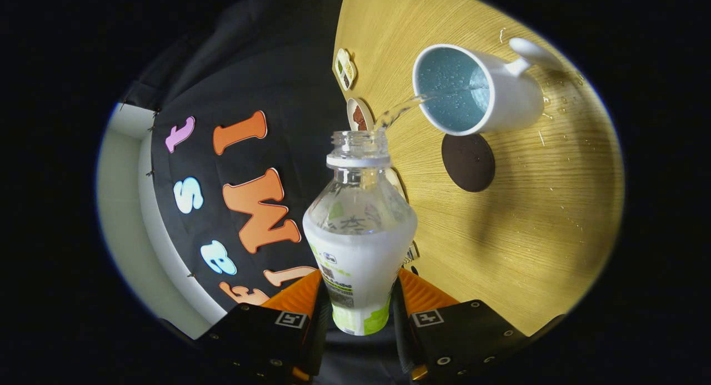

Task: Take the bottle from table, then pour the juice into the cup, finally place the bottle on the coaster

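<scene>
Both fingers of the gripper (360, 304) press against the lower body of the bottle (360, 229), one on each side, clamped on its white-and-green label. Clear plastic forms the bottle's rounded shoulder and ribbed, uncapped neck, with a white ring below the threads. From its mouth a thin, clear stream of juice (405, 108) arcs into the cup (477, 90) just beyond — a smooth white mug with a pale blue, droplet-speckled interior and a curved handle. The cup stands on the table (527, 218), a light wood-grain surface dotted with small splashes near the handle. Just beside the cup lies the coaster (468, 162), a flat, dark, round disc, bare. Small printed stickers (346, 68) sit along the table's edge beyond the bottle.
</scene>
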Available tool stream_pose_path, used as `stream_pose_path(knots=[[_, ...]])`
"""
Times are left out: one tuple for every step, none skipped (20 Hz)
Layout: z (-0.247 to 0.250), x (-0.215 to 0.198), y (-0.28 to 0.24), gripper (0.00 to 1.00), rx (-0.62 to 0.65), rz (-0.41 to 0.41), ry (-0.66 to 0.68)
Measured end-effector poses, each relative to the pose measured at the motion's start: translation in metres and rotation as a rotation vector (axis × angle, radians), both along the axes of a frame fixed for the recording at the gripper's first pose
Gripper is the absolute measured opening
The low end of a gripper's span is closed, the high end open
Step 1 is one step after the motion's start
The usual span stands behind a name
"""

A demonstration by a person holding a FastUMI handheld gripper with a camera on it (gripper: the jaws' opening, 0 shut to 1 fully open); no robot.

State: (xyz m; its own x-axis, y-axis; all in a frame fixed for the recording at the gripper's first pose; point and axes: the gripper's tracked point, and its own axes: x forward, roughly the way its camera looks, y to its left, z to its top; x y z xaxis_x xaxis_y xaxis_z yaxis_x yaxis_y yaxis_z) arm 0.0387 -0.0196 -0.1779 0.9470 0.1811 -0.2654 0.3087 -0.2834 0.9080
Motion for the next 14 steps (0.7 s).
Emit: stream_pose_path(knots=[[0.001, -0.0003, -0.0002, 0.54, 0.005, -0.003, 0.002], [-0.0011, -0.0002, 0.0002, 0.54, 0.008, -0.006, 0.008], [-0.001, 0.0005, 0.0, 0.54, 0.014, -0.008, 0.014], [-0.0019, -0.0001, 0.0, 0.54, 0.021, -0.01, 0.015], [-0.0008, -0.0008, 0.0004, 0.54, 0.027, -0.011, 0.014], [-0.0006, -0.0001, -0.0006, 0.54, 0.032, -0.013, 0.013], [0.0, 0.0001, -0.0011, 0.54, 0.036, -0.014, 0.014], [-0.0006, 0.0014, -0.0028, 0.54, 0.037, -0.024, 0.013], [0.0021, 0.0019, -0.0027, 0.54, 0.038, -0.026, 0.011], [0.001, 0.0016, -0.0023, 0.54, 0.039, -0.025, 0.011], [0.0016, 0.0017, -0.0036, 0.54, 0.04, -0.027, 0.013], [0.0007, 0.0021, -0.0034, 0.54, 0.042, -0.026, 0.012], [0.0021, 0.0014, -0.0031, 0.54, 0.045, -0.026, 0.015], [0.0019, 0.0019, -0.0028, 0.54, 0.047, -0.026, 0.016]])
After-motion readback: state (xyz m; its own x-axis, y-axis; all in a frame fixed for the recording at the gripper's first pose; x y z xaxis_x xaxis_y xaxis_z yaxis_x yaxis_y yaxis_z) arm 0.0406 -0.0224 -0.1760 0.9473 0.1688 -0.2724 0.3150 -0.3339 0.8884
